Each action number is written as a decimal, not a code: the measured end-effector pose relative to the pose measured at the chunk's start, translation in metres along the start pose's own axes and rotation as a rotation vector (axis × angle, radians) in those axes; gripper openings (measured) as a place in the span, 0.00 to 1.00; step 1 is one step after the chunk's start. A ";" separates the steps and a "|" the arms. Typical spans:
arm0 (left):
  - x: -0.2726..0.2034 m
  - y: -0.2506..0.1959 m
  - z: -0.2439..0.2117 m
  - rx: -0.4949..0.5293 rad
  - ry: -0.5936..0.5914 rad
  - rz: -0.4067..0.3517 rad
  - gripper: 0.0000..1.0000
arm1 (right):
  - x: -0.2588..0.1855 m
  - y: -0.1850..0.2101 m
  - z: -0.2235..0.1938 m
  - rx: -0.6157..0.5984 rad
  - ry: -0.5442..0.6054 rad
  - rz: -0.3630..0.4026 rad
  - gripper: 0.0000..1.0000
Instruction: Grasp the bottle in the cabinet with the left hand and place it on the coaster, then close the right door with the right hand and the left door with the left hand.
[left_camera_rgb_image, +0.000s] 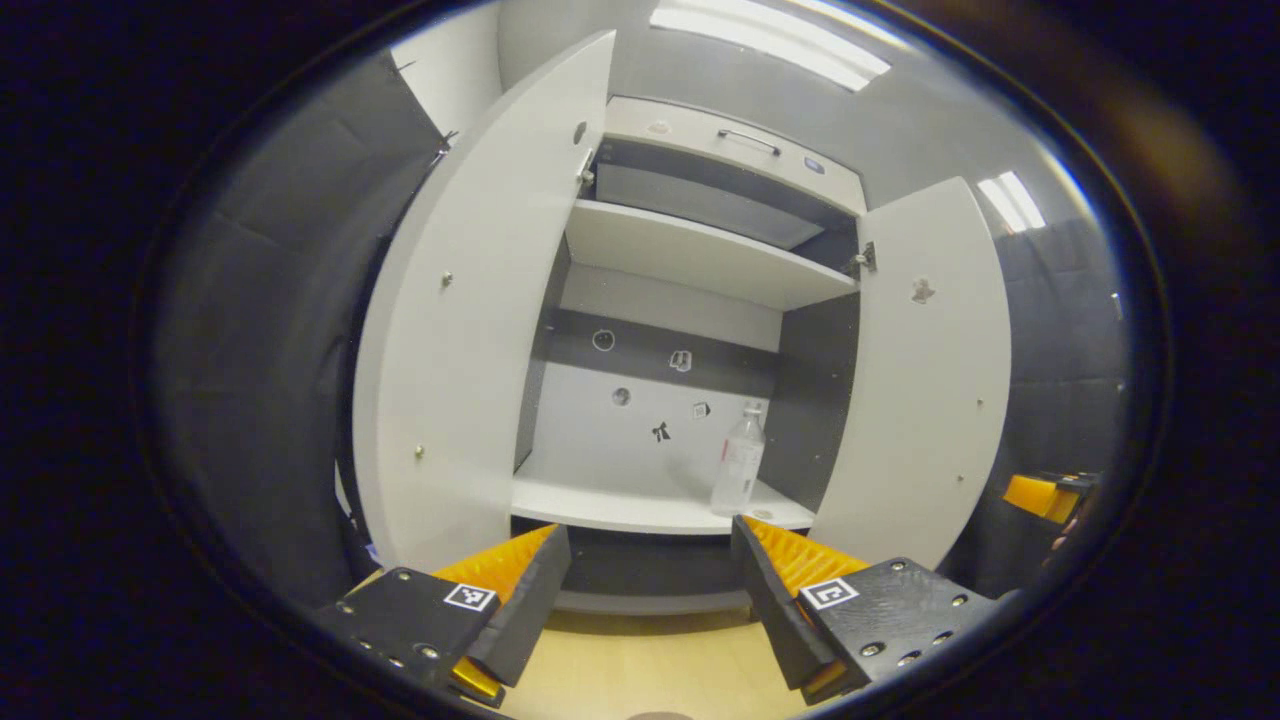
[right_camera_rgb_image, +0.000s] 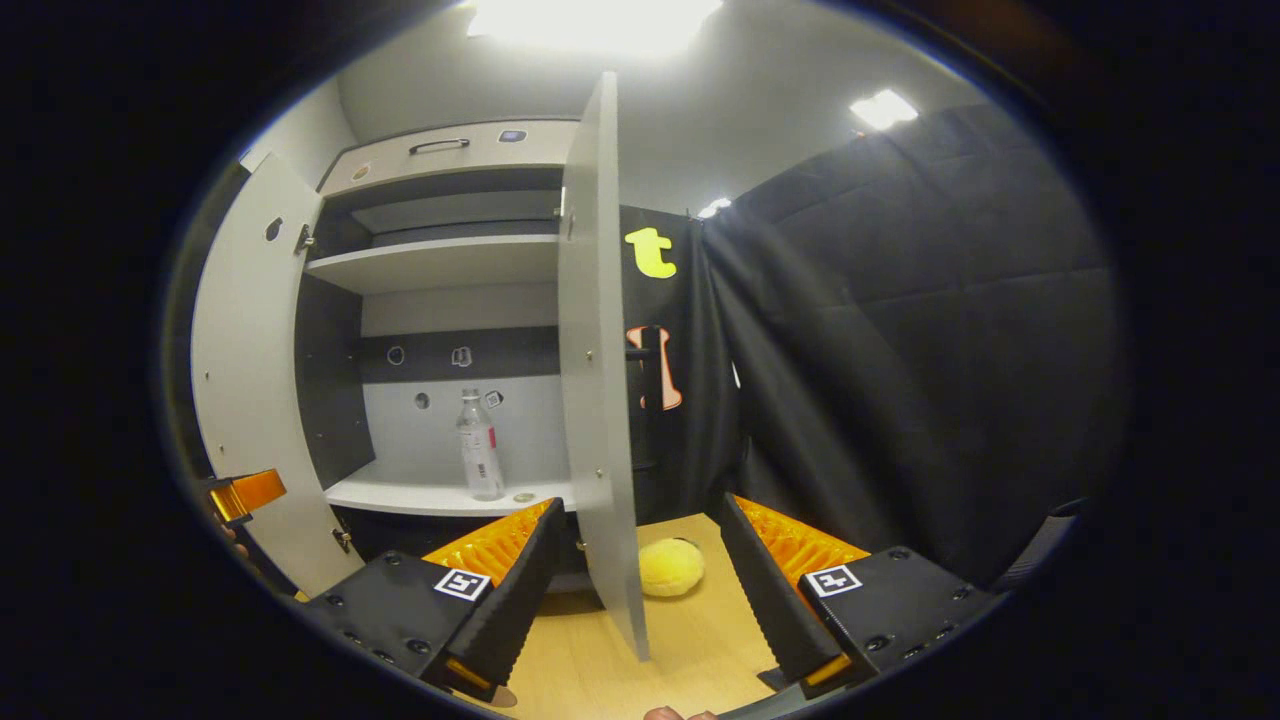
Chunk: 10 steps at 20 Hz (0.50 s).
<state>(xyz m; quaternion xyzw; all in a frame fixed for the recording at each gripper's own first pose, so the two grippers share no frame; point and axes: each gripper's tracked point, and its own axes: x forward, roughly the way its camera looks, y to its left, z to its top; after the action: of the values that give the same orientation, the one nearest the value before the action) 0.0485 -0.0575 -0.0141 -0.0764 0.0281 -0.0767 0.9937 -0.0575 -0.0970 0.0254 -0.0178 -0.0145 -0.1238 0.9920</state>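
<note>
A clear plastic bottle with a white cap stands upright at the right end of the cabinet's lower shelf. Both white doors stand wide open: the left door and the right door. My left gripper is open and empty, in front of the cabinet and below the shelf. In the right gripper view the bottle shows past the right door, which is edge-on. My right gripper is open, its fingers either side of that door's lower edge, apart from it. A yellow round object lies on the table.
The wooden table runs up to the cabinet's base. A small round disc lies on the shelf beside the bottle. An upper shelf and a drawer with a handle sit above. Black cloth walls close in both sides.
</note>
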 end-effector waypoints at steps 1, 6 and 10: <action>0.012 -0.007 0.001 -0.001 -0.001 -0.020 0.94 | 0.002 -0.014 0.003 -0.004 -0.009 -0.035 0.98; 0.078 -0.050 0.004 0.085 -0.004 -0.096 0.94 | 0.014 -0.089 0.020 -0.002 -0.063 -0.236 0.98; 0.130 -0.080 0.007 0.179 -0.026 -0.130 0.94 | 0.031 -0.139 0.024 -0.020 -0.073 -0.344 0.98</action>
<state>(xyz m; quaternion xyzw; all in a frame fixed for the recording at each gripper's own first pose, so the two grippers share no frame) 0.1652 -0.1554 -0.0002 0.0098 0.0031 -0.1423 0.9898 -0.0622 -0.2386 0.0548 -0.0292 -0.0520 -0.2914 0.9547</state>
